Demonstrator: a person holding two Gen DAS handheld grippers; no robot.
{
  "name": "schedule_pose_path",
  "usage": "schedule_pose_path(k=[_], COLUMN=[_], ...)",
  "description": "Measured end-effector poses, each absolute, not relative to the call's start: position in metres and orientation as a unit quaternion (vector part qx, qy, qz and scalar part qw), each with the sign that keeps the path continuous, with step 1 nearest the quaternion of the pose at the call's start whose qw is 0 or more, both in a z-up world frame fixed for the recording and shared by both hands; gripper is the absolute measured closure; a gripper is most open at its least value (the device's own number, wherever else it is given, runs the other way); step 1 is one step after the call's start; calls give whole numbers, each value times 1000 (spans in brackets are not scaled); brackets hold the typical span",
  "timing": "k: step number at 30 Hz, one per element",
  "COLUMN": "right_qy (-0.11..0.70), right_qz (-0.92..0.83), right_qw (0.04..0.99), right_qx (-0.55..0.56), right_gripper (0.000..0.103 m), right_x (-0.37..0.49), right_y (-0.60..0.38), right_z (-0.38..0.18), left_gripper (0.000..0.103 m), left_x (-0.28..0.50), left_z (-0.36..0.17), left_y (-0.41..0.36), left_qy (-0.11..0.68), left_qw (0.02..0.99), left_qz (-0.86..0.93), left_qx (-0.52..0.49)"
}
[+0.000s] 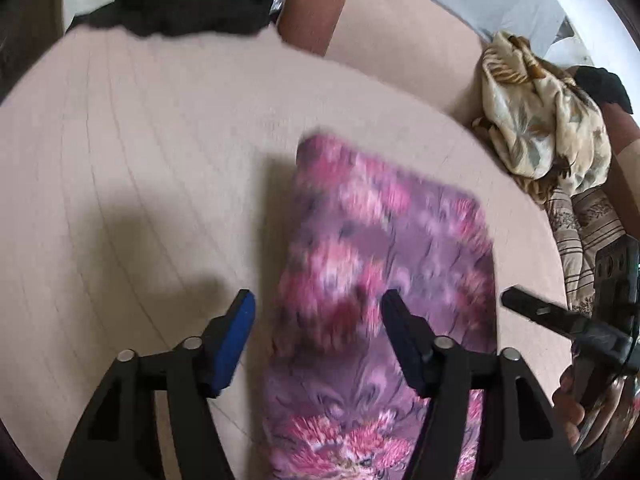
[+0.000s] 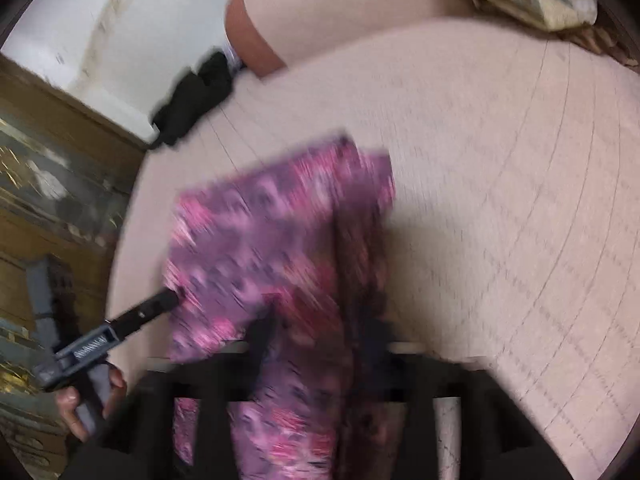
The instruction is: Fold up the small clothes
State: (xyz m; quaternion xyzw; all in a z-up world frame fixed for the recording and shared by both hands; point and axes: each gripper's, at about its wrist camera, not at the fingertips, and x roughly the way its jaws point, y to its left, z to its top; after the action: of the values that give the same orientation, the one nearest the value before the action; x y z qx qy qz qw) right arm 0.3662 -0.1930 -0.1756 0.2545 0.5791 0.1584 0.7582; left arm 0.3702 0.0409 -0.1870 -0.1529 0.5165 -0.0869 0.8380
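A pink and purple flowered cloth (image 1: 384, 264) lies folded on the pale pink bed sheet (image 1: 160, 160). My left gripper (image 1: 316, 312) is open just above the cloth's left edge, its right finger over the fabric and nothing between its blue pads (image 1: 236, 340). In the right wrist view the same cloth (image 2: 260, 240) is blurred, and it drapes over and between the fingers of my right gripper (image 2: 320, 332), which are close together with fabric in between. The right gripper's finger (image 1: 536, 312) also shows at the cloth's right edge in the left wrist view.
A black garment (image 1: 188, 4) lies at the far edge of the bed. A crumpled beige flowered cloth (image 1: 548, 116) and a striped fabric (image 1: 580, 232) lie at the right. A brown bolster (image 1: 316, 4) stands at the back. A wooden cabinet (image 2: 48, 184) is at the left.
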Motion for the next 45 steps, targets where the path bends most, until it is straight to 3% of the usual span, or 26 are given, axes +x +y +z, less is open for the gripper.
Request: schedule_pose_path(k=[4, 10, 11, 12, 13, 14, 15, 16, 19, 22, 24, 26, 28, 29, 30, 31, 35, 37, 39, 41, 42, 43, 45], right_qy=[579, 636, 634, 630, 632, 632, 630, 626, 600, 597, 619, 621, 611, 607, 598, 588, 592, 602, 616, 626, 624, 623, 622], right_qz=[150, 136, 142, 149, 153, 155, 158, 162, 179, 169, 134, 118, 124, 123, 123, 126, 145, 153, 158, 158, 147, 145, 135], right_qw=[747, 665, 662, 664, 661, 660, 663, 666, 689, 717, 721, 700, 704, 709, 715, 715, 708, 708, 699, 700, 710, 710, 716], right_qx=[290, 367, 374, 374, 374, 375, 373, 372, 365, 319, 281, 334, 340, 336, 342, 356, 357, 335, 325, 306, 291, 294, 288], right_gripper=[24, 26, 33, 64, 73, 77, 82, 83, 88, 90, 90, 87, 62, 43, 33, 32, 34, 46, 69, 94, 94, 94, 95], right_x=[414, 483, 486, 492, 490, 489, 488, 485, 483, 486, 491, 494, 490, 481, 470, 460, 405, 375, 359, 346, 344, 340, 341], right_y=[-203, -202, -200, -193, -197, -200, -200, -203, -207, -201, -194, -194, -193, -196, -199, -201, -205, -198, -191, -194, -192, -198, -197], right_z=[-183, -262, -268, -268, -267, -267, -264, -261, -237, -230, -252, -272, -257, -247, -235, -227, -205, -207, -219, -231, -232, -234, -233], left_gripper=[35, 34, 34, 34, 35, 41, 74, 80, 84, 84, 82, 75, 62, 58, 45, 36, 36, 36, 37, 45, 70, 85, 90], left_x=[417, 476, 478, 480, 479, 479, 477, 475, 458, 463, 480, 475, 460, 445, 435, 424, 371, 346, 328, 322, 319, 318, 315], left_z=[-189, -232, -237, -244, -247, -244, -241, -235, -199, -198, -228, -228, -208, -193, -185, -179, -184, -197, -218, -232, -230, -228, -219], left_y=[60, 82, 85, 87, 88, 85, 82, 79, 80, 69, 60, 61, 67, 72, 74, 77, 90, 87, 74, 69, 69, 68, 65], left_qy=[534, 566, 562, 561, 560, 555, 553, 550, 492, 489, 525, 515, 494, 475, 466, 461, 475, 486, 517, 531, 530, 533, 538], left_qw=[825, 765, 761, 756, 754, 758, 758, 760, 806, 829, 827, 832, 842, 857, 864, 869, 858, 853, 835, 820, 819, 812, 813], left_qz=[-80, -113, -112, -110, -109, -113, -128, -140, -148, -131, -86, -76, -66, -50, -45, -46, -66, -62, -79, -81, -89, -108, -91], left_qx=[-164, -286, -304, -319, -325, -325, -322, -316, -294, -239, -181, -191, -204, -194, -183, -177, -184, -179, -172, -197, -199, -210, -201])
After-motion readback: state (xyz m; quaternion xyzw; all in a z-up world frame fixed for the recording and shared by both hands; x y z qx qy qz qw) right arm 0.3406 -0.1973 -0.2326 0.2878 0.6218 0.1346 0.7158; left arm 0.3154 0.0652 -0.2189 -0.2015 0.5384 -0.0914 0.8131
